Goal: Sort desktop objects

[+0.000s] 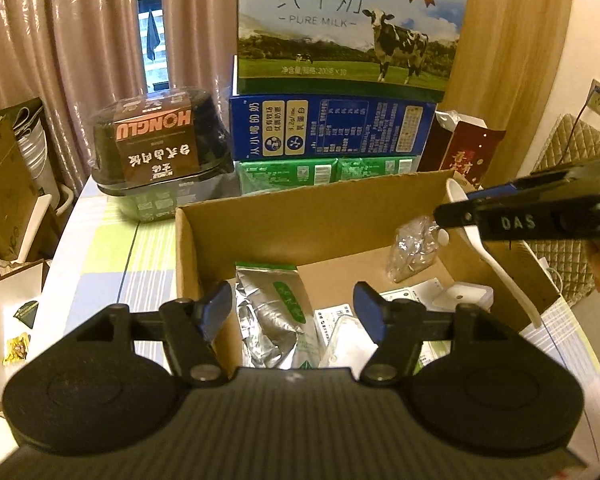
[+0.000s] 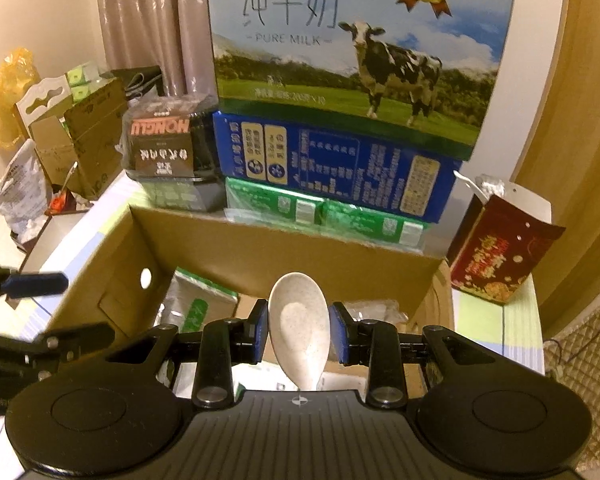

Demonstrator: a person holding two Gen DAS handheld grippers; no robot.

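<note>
An open cardboard box (image 1: 320, 216) (image 2: 300, 248) sits on the table. It holds a silver foil packet with a green label (image 1: 268, 312) (image 2: 196, 308), a crumpled clear bag (image 1: 414, 248), a small white plastic case (image 1: 466, 294) and paper leaflets. My left gripper (image 1: 292, 306) (image 2: 60, 308) hangs open over the box's near left corner, with nothing between its pads. My right gripper (image 2: 299, 328) (image 1: 456, 210) is shut on a white speckled spoon (image 2: 299, 320) (image 1: 496, 264). It holds the spoon over the box's right side, bowl pointing forward.
Behind the box stands a stack: a pure milk carton (image 1: 348, 24) on a blue carton (image 1: 332, 128) on green packs (image 1: 324, 172). A black wrapped bowl pack (image 1: 156, 140) stands at back left and a red paper bag (image 2: 500, 252) at back right. The striped tablecloth (image 1: 100, 256) shows to the left.
</note>
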